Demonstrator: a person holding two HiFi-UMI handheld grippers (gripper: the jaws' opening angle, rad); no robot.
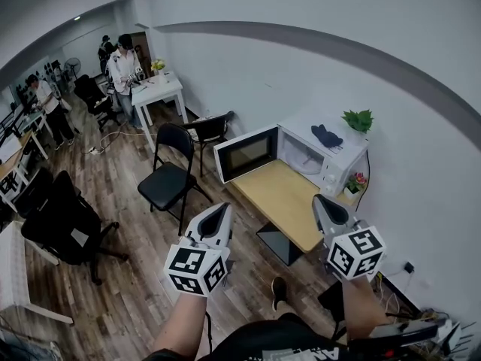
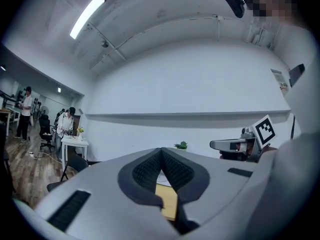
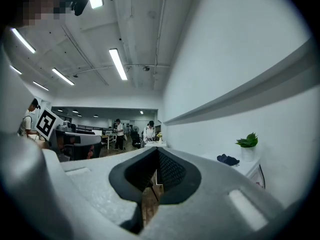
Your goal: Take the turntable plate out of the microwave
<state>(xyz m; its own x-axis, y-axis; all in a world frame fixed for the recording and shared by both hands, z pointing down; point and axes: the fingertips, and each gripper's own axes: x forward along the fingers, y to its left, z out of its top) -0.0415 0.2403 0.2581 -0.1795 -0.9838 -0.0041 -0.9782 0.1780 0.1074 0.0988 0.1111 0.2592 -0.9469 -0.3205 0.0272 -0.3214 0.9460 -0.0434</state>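
A white microwave (image 1: 331,155) stands at the far end of a wooden table (image 1: 285,198), its door (image 1: 246,153) swung wide open to the left. Inside the cavity a pale round turntable plate (image 1: 308,162) lies flat. My left gripper (image 1: 219,218) is shut and empty, hanging short of the table's near left edge. Level with it on the right, my right gripper (image 1: 322,204) is shut and empty over the table's near right corner. In the left gripper view the shut jaws (image 2: 161,160) fill the bottom of the picture, and the right gripper view shows its own gripper (image 3: 157,160) closed too.
A potted plant (image 1: 358,119) and a dark cloth (image 1: 326,136) sit on top of the microwave. Two black folding chairs (image 1: 170,177) stand left of the table. People work at a white desk (image 1: 158,90) farther back. A black office chair (image 1: 64,224) is at the left.
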